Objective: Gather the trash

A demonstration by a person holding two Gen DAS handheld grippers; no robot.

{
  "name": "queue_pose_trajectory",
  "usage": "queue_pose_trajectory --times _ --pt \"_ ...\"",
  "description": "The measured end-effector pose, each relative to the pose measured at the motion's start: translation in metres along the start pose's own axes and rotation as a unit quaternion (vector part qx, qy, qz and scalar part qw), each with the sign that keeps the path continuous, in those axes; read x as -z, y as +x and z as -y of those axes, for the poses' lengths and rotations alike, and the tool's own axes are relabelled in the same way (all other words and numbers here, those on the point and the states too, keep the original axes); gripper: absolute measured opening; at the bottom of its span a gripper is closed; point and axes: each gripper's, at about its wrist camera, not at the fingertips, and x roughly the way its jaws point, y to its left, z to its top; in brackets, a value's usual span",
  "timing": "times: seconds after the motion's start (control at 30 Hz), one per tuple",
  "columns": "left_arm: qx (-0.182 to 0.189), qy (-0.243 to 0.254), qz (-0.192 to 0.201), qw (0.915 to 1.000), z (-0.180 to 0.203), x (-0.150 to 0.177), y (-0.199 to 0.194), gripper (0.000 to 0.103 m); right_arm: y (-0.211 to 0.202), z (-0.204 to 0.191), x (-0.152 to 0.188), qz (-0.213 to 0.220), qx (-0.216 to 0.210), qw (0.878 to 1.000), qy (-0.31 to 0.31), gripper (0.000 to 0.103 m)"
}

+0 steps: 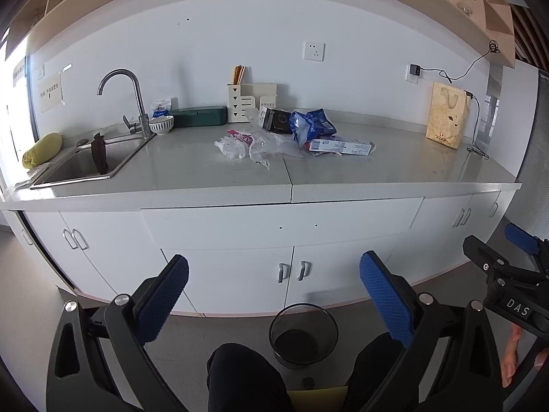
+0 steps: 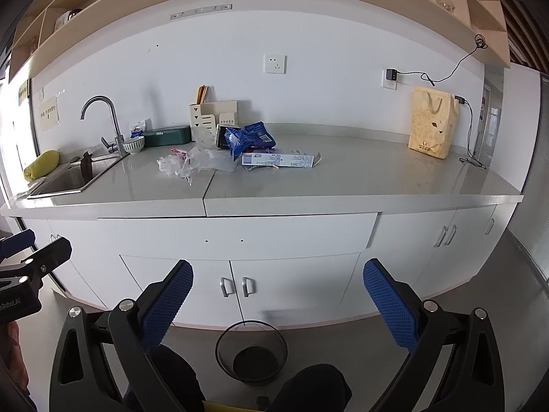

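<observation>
Left wrist view, left gripper [image 1: 274, 295] spread wide and empty, right gripper [image 2: 278, 300] likewise spread, mesh bin [image 1: 303, 334] on floor below, wrappers [image 1: 260, 144] and blue packet [image 1: 310, 125] on countertop [image 1: 394, 168]

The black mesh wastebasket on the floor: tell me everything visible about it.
The black wire-mesh wastebasket is round and open-topped, tapering slightly toward a dark solid base. It stands upright on the grey floor, in front of the white base cabinet doors and below the grey countertop where the litter lies. Nothing shows inside it; its see-through wall looks bare. The person's dark-trousered knees are close on its near side. Neither gripper touches it.
</observation>
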Motion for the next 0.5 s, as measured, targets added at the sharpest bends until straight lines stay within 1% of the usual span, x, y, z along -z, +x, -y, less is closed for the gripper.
queue_pose_trajectory --times 0.47,0.5 --pt "-0.001 0.000 0.002 1.0000 -0.007 -0.011 0.001 0.099 0.001 -0.002 0.005 0.004 0.001 1.000 0.000 0.100" --pt "0.000 0.001 0.003 1.0000 0.003 0.004 -0.002 0.099 0.000 -0.002 0.006 0.004 0.001 1.000 0.000 0.100"
